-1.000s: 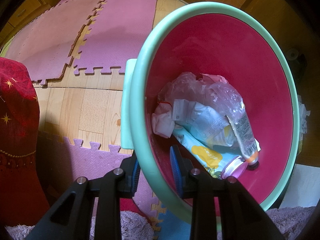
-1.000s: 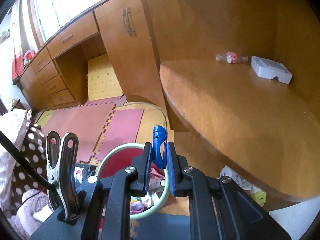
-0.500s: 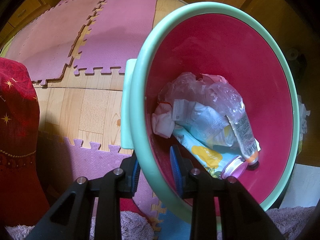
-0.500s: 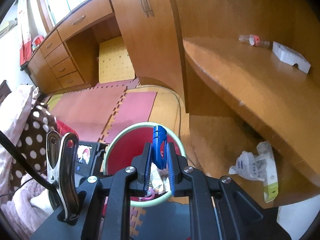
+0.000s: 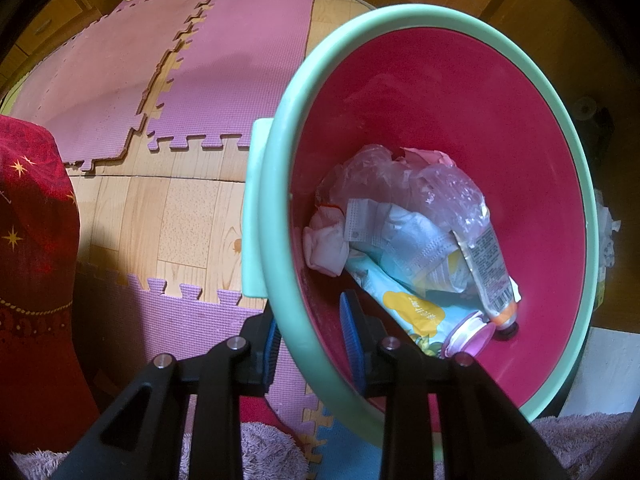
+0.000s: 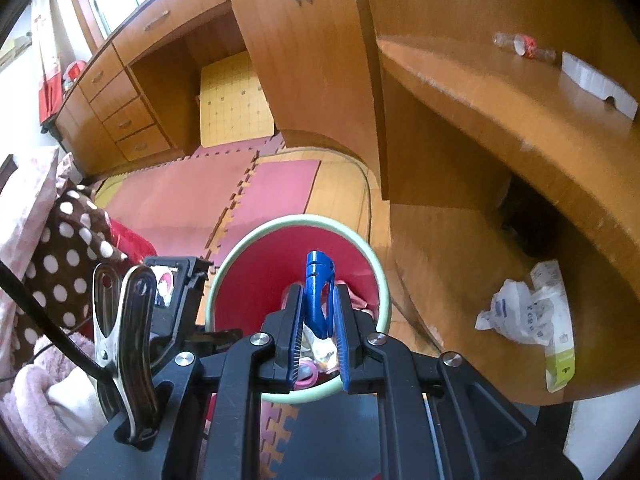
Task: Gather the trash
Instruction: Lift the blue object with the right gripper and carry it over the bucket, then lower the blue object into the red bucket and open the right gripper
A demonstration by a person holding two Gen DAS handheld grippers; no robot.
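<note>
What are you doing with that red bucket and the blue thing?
A person is collecting trash with two hand-held grippers. The left gripper is clamped on the green rim of the bucket, which already has wrappers, a mask and a tube inside. The right gripper holds a blue clip right above the bucket's opening, not yet let go. More trash waits: a crumpled bag on the floor under the desk and a bottle on the desk.

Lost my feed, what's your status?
Left claw shut on bin rim. Right claw shut on blue clip, over bin. Path clear.
</note>
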